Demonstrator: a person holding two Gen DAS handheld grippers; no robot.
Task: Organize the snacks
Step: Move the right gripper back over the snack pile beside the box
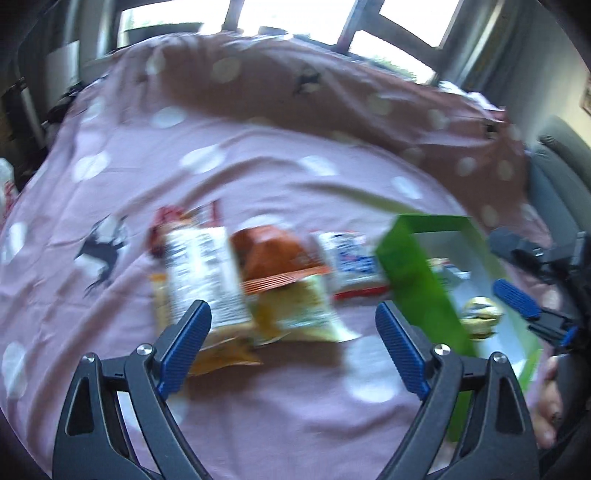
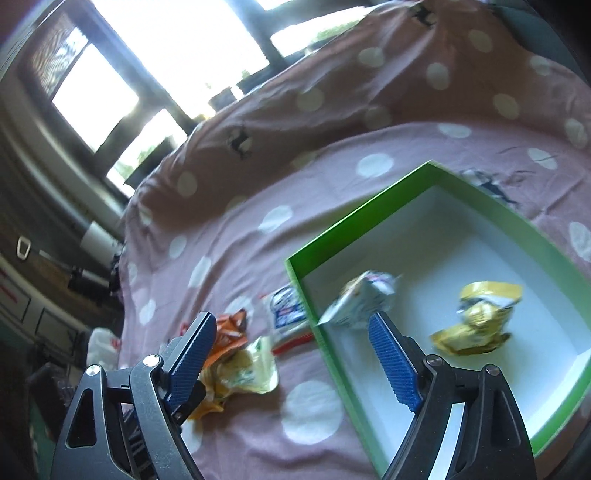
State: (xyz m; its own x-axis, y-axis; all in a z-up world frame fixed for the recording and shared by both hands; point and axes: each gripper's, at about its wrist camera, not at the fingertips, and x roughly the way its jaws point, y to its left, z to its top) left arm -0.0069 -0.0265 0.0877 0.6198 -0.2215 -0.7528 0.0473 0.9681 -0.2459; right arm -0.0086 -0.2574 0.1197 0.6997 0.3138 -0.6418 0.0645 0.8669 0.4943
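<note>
A pile of snack packets lies on the pink sheet: a white-labelled packet (image 1: 201, 273), an orange one (image 1: 273, 254), a yellow-green one (image 1: 295, 314) and a white-and-blue one (image 1: 354, 266). My left gripper (image 1: 293, 314) hangs open just above the pile with nothing between its pads. To the right stands a green box (image 1: 417, 280) with a white inside. My right gripper (image 2: 291, 325) is open over the box's left wall (image 2: 314, 306). In the box are a blurred white packet (image 2: 362, 302), just past the right finger's tip, and a yellow packet (image 2: 476, 317).
The pink dotted bed sheet (image 1: 258, 177) rises into a rumpled fold at the back, under bright windows (image 1: 295, 14). A grey chair (image 1: 561, 155) stands at the right, a white plastic bag (image 2: 103, 343) at the left. A hand (image 1: 550, 398) holds the right tool.
</note>
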